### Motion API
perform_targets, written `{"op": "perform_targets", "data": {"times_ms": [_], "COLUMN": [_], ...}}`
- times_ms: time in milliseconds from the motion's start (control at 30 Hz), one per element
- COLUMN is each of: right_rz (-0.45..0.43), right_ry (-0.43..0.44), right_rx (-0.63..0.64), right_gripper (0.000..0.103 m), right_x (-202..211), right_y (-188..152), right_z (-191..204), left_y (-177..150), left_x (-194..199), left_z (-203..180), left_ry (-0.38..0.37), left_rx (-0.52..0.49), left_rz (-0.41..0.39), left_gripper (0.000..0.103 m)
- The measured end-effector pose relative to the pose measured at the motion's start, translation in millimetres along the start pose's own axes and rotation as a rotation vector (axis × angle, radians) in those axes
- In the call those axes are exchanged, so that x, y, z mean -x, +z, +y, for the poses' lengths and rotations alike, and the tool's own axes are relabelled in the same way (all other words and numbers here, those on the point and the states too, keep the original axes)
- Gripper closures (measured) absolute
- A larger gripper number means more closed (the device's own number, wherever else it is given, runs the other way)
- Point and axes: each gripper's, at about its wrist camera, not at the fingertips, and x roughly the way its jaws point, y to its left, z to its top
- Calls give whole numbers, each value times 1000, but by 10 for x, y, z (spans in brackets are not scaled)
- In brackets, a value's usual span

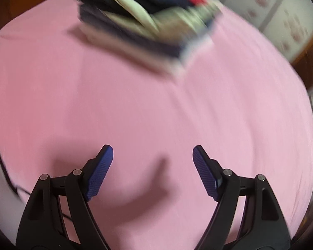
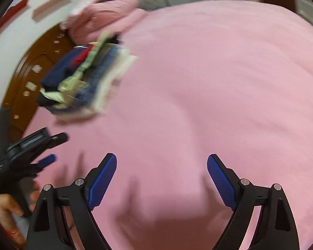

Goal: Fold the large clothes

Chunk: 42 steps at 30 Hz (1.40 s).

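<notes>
A stack of folded clothes (image 1: 148, 18), navy, pale green and striped, lies on the pink bed sheet (image 1: 135, 108) at the far side. It also shows in the right wrist view (image 2: 83, 79) at the left. My left gripper (image 1: 152, 152) is open and empty above the bare sheet, well short of the stack. My right gripper (image 2: 161, 162) is open and empty above the sheet. The left gripper also shows in the right wrist view (image 2: 31, 152), held in a hand at the left edge. Both views are blurred.
A pink bundle of bedding (image 2: 102, 16) lies beyond the stack by the brown wooden headboard (image 2: 31, 66). A pale patterned wall or wardrobe (image 1: 281, 14) stands past the bed's right edge.
</notes>
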Motion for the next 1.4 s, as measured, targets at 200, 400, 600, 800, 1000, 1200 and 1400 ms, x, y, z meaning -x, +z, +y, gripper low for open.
{"op": "perform_targets", "data": {"times_ms": [200, 400, 600, 800, 1000, 1200, 1400], "right_rz": [32, 93, 144, 186, 189, 172, 163], "right_ry": [-97, -156, -177, -186, -177, -233, -254], "right_rx": [-6, -9, -102, -157, -281, -192, -75], "right_gripper": [11, 10, 10, 4, 2, 2, 1], "right_x": [859, 1821, 2560, 3104, 3525, 3524, 3496], "right_y": [-669, -1169, -1408, -1228, -984, -829, -710], "right_z": [-1267, -2240, -2813, -2996, -3281, -2857, -2294], "left_y": [-1223, -2271, -2597, -2534, -2293, -2141, -2106], "left_x": [285, 761, 1191, 1726, 2328, 2512, 2512], "left_z": [-862, -1733, -2461, -2700, -2894, -2972, -2951], "left_ry": [25, 19, -21, -10, -28, -82, -95], "left_rx": [-118, -157, -324, -369, -455, -482, -585], "left_rz": [112, 172, 197, 196, 155, 138, 124], "left_gripper": [26, 26, 27, 27, 27, 26, 26]}}
